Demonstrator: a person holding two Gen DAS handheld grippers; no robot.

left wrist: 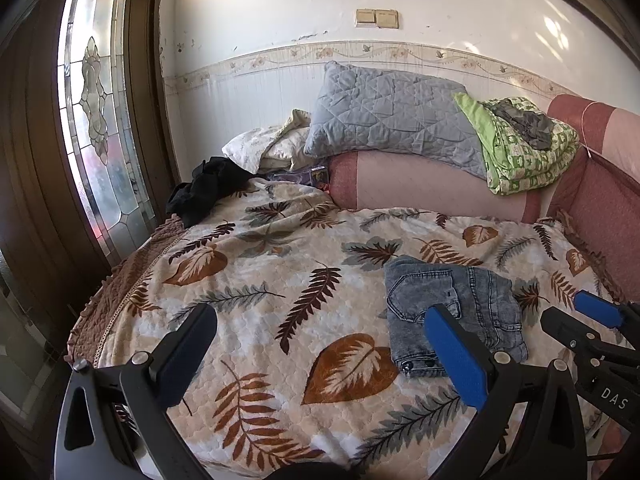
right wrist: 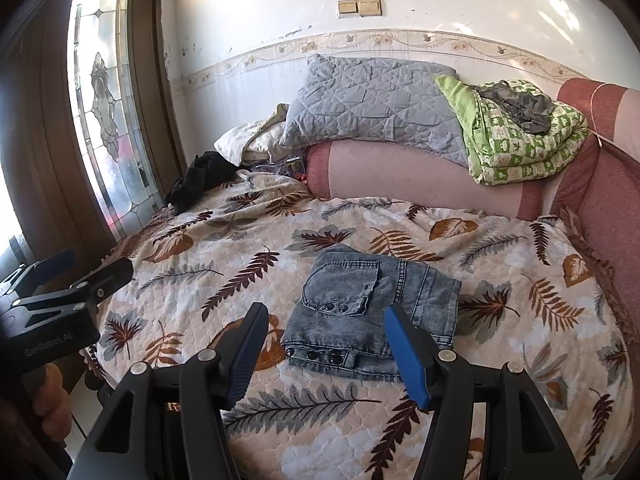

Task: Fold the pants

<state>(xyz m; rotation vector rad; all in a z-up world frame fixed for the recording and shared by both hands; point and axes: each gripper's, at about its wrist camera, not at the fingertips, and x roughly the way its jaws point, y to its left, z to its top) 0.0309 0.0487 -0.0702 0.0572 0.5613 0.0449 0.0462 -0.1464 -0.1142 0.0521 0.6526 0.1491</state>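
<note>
The grey-blue denim pants (right wrist: 372, 312) lie folded into a compact rectangle on the leaf-patterned bedspread (right wrist: 248, 240); they also show in the left wrist view (left wrist: 452, 312) at the right. My right gripper (right wrist: 326, 322) is open and empty, held just in front of the pants and above the bed. My left gripper (left wrist: 322, 324) is open and empty, to the left of the pants. The right gripper shows at the right edge of the left wrist view (left wrist: 576, 312); the left gripper shows at the left edge of the right wrist view (right wrist: 92, 268).
A black garment (left wrist: 208, 188) lies at the bed's far left corner. A grey quilted pillow (left wrist: 392, 116), a green blanket (left wrist: 524, 148) and a pink bolster (left wrist: 432, 188) sit along the wall. A glass-panelled door (left wrist: 96, 120) stands left of the bed.
</note>
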